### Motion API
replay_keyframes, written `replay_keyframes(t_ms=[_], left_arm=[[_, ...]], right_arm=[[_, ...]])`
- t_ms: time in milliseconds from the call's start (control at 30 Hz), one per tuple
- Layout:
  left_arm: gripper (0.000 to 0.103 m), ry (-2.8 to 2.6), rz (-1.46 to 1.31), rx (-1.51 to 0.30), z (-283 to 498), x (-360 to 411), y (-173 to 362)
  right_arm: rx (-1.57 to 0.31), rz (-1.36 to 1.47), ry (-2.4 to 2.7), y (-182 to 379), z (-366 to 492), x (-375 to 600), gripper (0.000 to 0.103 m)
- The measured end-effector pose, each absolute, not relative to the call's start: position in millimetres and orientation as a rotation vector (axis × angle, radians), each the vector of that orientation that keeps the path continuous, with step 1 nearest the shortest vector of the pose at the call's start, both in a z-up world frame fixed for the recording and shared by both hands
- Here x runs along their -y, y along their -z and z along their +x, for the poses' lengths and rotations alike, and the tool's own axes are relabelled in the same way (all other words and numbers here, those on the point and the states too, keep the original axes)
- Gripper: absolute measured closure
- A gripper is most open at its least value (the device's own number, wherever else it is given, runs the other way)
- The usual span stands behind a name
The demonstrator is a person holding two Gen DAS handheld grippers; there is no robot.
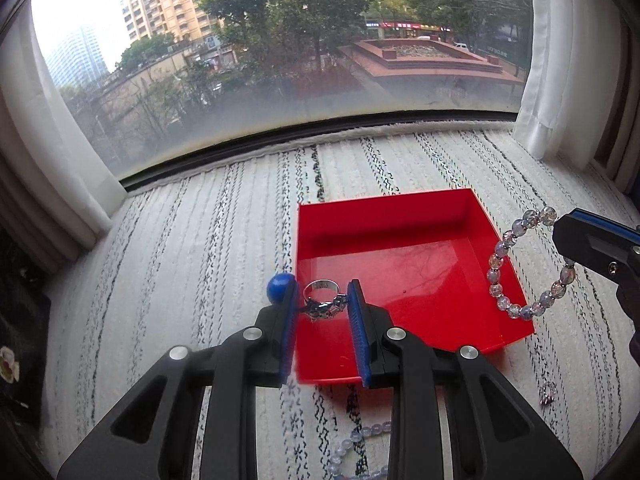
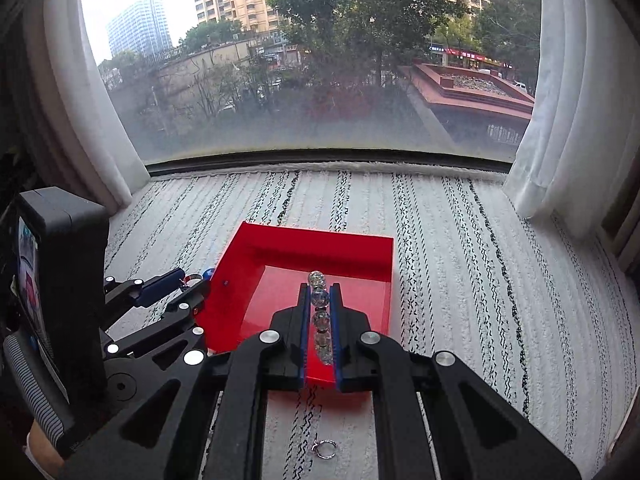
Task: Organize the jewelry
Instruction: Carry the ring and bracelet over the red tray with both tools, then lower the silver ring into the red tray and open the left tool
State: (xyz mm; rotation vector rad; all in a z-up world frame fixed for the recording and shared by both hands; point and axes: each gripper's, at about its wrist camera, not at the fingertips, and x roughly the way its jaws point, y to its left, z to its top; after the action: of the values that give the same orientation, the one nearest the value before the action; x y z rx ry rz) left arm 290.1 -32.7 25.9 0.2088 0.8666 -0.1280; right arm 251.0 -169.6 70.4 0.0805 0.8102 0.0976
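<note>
A red tray (image 1: pixel 384 216) lies on the striped cloth by the window; it also shows in the right wrist view (image 2: pixel 316 244). My left gripper (image 1: pixel 323 308) is shut on a silver ring (image 1: pixel 322 300) with a blue ball (image 1: pixel 281 286), held over the tray's left edge. My right gripper (image 2: pixel 320 320) is shut on a bead bracelet (image 2: pixel 320 312) above the tray. In the left wrist view the bracelet (image 1: pixel 504 276) hangs from the right gripper (image 1: pixel 580 240) over the tray's right edge. The left gripper (image 2: pixel 188 280) shows at the tray's left in the right wrist view.
Another pale bead bracelet (image 1: pixel 360 444) lies on the cloth in front of the tray. A small ring (image 1: pixel 547 394) lies right of it, also in the right wrist view (image 2: pixel 325 449). White curtains (image 1: pixel 560 112) hang at both sides of the window.
</note>
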Motion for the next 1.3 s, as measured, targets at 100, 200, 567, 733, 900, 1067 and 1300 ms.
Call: replay_keyframes(t_ms=[100, 200, 567, 733, 900, 1067, 1300], left_arm=[[0.080, 0.136, 0.205, -0.910, 311, 37, -13], [0.080, 0.147, 0.198, -0.969, 328, 40, 4], [0.080, 0.111, 0.235, -1.049, 364, 44, 43], [0.080, 0.100, 0.272, -1.068, 372, 49, 54], [0.080, 0.094, 0.303, -1.073, 374, 58, 62], [0.078, 0.089, 0.323, -1.076, 374, 63, 65], [0.078, 0.094, 0.316, -1.076, 376, 63, 65]], right_arm=[[-0.839, 0.084, -0.098, -57, 268, 168, 0.094], [-0.870, 0.062, -0.088, -42, 282, 165, 0.094], [-0.964, 0.066, -0.085, -4, 318, 167, 0.094], [-0.989, 0.073, -0.088, 7, 325, 165, 0.094], [-1.014, 0.085, -0.095, 16, 329, 165, 0.094], [-1.044, 0.112, -0.092, 24, 331, 171, 0.094], [-1.056, 0.132, -0.100, 28, 331, 175, 0.094]])
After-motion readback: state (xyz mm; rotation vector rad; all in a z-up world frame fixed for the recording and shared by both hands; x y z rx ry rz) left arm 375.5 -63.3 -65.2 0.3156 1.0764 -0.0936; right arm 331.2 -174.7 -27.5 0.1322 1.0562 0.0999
